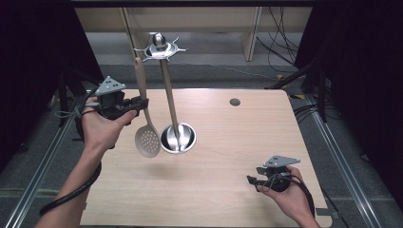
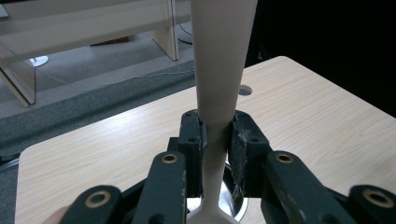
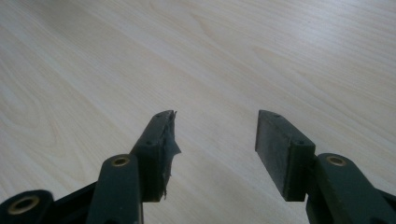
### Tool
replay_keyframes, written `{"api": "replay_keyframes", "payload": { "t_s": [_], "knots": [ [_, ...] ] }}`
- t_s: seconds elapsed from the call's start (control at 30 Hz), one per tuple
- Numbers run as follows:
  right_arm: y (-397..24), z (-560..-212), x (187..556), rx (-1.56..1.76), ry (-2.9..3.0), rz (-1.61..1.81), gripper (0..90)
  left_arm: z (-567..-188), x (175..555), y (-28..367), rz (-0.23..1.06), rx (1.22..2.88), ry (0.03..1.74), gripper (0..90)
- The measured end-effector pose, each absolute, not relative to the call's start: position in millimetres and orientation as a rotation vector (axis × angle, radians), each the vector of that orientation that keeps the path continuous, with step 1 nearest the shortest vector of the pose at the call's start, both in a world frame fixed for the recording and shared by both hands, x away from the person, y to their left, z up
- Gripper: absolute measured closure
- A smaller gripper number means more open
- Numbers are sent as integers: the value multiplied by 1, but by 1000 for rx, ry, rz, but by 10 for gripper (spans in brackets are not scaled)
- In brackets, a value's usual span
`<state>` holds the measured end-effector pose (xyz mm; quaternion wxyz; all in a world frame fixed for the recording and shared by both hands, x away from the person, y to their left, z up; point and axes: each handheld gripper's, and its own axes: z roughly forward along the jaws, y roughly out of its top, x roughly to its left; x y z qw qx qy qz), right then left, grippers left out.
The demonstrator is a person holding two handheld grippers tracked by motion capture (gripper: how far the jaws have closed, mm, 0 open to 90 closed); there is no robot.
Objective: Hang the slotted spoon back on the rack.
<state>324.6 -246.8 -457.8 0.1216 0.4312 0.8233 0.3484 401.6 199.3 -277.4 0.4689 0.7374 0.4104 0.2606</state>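
My left gripper (image 1: 141, 102) is shut on the handle of a beige slotted spoon (image 1: 145, 128), held upright above the table with its perforated head hanging low. In the left gripper view the jaws clamp the handle of the slotted spoon (image 2: 219, 70) at its narrow neck, my left gripper (image 2: 215, 140) level. Just right of it stands a metal utensil rack: a round steel base (image 1: 178, 138), a pole (image 1: 168, 90) and a star-shaped hook top (image 1: 159, 47). My right gripper (image 1: 251, 181) rests low over the table's near right, open with nothing between its fingers; its jaws (image 3: 215, 140) face bare wood.
The light wooden table (image 1: 228, 156) has a round cable hole (image 1: 235, 102) at the back right. Dark curtains flank both sides. Cables lie on the floor behind the table, and a pale wooden bench (image 1: 190, 19) stands at the back.
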Motion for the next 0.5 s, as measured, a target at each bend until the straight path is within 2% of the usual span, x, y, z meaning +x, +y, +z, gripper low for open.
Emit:
{"api": "replay_keyframes", "payload": {
  "t_s": [0.5],
  "knots": [
    [-247,-459,326,1236,2404,1012,480,-274,404,199,633,1828,1005,751]
  ]
}}
